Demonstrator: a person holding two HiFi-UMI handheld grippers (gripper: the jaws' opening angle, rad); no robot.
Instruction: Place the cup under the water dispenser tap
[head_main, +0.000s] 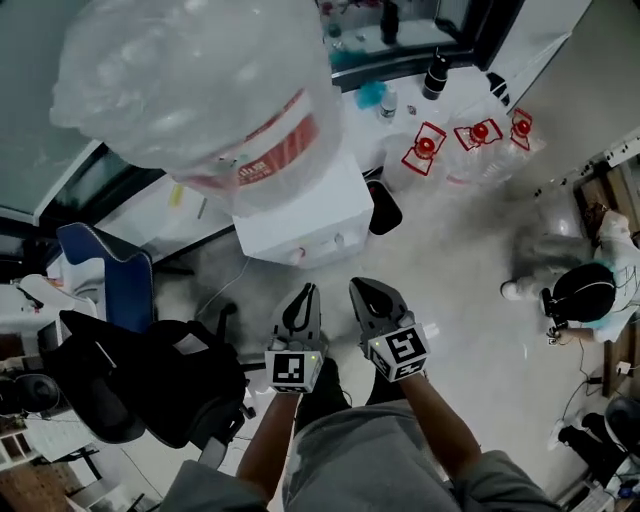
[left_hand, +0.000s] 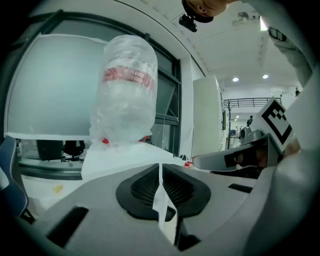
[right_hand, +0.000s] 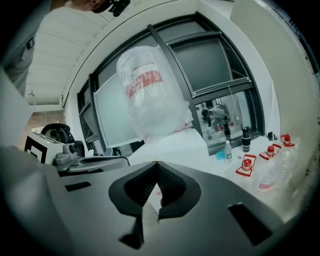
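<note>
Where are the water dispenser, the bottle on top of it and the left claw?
water dispenser (head_main: 320, 205): head view, on its white top face.
bottle (head_main: 190, 80): head view, on its clear plastic-wrapped body.
left claw (head_main: 308, 292): head view, at its closed tips, pointing toward the dispenser.

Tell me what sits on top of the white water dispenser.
A big clear water bottle with a red label, wrapped in plastic film, stands on the white dispenser. Its neck is covered.

The pale floor carries the white water dispenser, three clear red-capped jugs beside it, a black office chair and a crouching person.
</note>
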